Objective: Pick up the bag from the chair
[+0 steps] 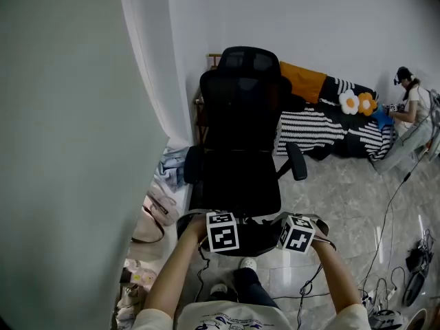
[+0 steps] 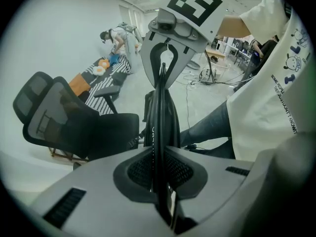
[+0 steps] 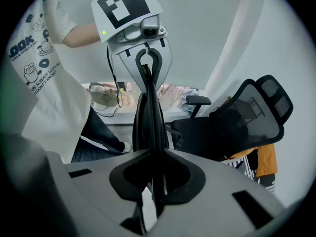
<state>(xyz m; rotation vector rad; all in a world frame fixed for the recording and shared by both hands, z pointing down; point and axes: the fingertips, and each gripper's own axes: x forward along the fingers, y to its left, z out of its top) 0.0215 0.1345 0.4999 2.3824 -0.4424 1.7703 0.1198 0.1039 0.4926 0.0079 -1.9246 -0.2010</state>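
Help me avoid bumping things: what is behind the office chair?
A striped couch with an orange cushion and flower pillows; a wooden frame peeks out. The chair back covers the rest.

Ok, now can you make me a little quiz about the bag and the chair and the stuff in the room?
1. True or false: only the left gripper holds the black bag, and the right gripper is empty.
2. What lies behind the black chair?
A. striped bedding with flower cushions
B. a bicycle
C. a ladder
3. Fill in: the plain cushion next to the chair's backrest is coloured ____.

Key
1. False. Both grippers are shut on the bag, one at each side.
2. A
3. orange
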